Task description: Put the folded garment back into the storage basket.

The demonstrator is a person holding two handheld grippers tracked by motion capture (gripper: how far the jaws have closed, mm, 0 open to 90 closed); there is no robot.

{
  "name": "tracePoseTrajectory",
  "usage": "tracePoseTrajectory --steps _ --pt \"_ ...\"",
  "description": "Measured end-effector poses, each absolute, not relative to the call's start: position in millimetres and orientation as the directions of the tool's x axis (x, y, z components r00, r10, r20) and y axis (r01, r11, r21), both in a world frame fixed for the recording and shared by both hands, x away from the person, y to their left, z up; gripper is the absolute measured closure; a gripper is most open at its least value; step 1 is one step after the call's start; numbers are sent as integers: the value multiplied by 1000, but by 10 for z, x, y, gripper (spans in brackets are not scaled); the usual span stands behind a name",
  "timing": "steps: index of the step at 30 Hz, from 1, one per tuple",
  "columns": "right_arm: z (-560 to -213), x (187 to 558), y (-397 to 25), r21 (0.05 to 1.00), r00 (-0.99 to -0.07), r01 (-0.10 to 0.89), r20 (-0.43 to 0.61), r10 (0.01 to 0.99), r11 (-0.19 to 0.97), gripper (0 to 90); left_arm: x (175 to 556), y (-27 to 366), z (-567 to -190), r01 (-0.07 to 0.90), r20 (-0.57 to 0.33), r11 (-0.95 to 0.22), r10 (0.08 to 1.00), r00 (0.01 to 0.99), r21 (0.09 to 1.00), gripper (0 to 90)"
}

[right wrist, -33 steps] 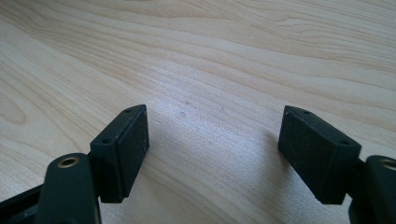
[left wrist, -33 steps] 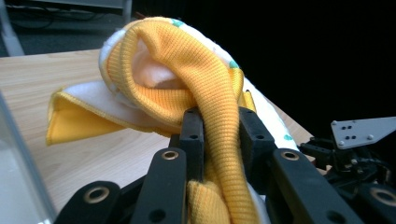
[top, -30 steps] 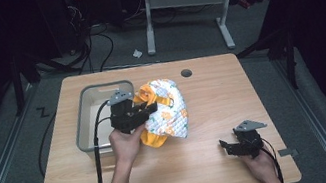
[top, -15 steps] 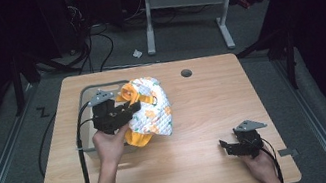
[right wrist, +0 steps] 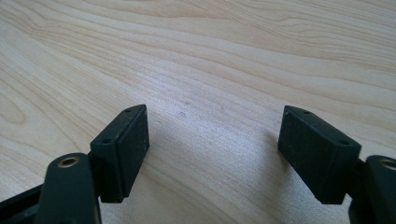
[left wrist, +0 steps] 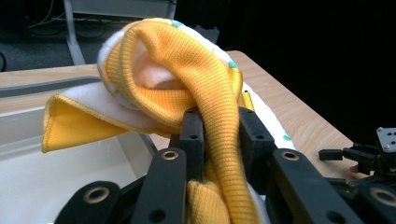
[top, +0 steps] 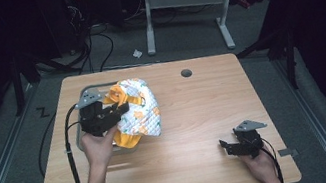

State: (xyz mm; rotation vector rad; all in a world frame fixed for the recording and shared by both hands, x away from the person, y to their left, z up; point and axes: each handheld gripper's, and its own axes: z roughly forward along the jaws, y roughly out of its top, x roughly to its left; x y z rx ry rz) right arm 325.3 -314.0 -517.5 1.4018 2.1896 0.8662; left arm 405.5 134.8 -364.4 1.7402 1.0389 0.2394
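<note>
A bundled cloth (top: 138,111), white with small printed patches and an orange knitted lining (left wrist: 205,98), hangs over the right edge of a clear plastic bin (top: 79,136) at the table's left. My left gripper (top: 121,110) is shut on the cloth's orange fold, which runs between the two jaws (left wrist: 219,135). Part of the cloth drapes into the bin (left wrist: 56,163). My right gripper (top: 228,147) rests low over bare wood near the front right, open with nothing between its fingers (right wrist: 212,154).
The wooden table (top: 205,109) has a round cable hole (top: 186,73) at the back. A black cable (top: 71,153) trails from the left gripper down the table's left side. Another desk's legs (top: 223,15) stand on the floor behind.
My left gripper has carried the cloth leftward from the table's middle to over the bin's right edge. The right gripper has stayed in place.
</note>
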Motion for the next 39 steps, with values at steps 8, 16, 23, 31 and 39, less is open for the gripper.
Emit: tracePoseTrajectory --steps 8,16,23,31,39 --pt "-5175 3254 -3140 685 -418 661 -2 908 306 248 4063 1437 -3659 528 -301 -78 747 592 846 745" --pt "-5176 3254 -3141 685 -419 661 -3 908 307 248 4071 1567 -3661 529 -297 -68 765 572 846 744" --pt "-5175 3255 -3143 685 -420 660 -3 908 308 248 4158 1656 -3734 561 -313 -59 780 542 825 744" --pt "-5175 3255 -3143 685 -421 660 -4 907 309 248 4217 1731 -3787 573 -309 -59 794 523 817 744" --pt "-5175 3255 -3143 685 -420 660 -4 908 308 248 4280 1839 -3894 602 -317 -54 810 493 797 744"
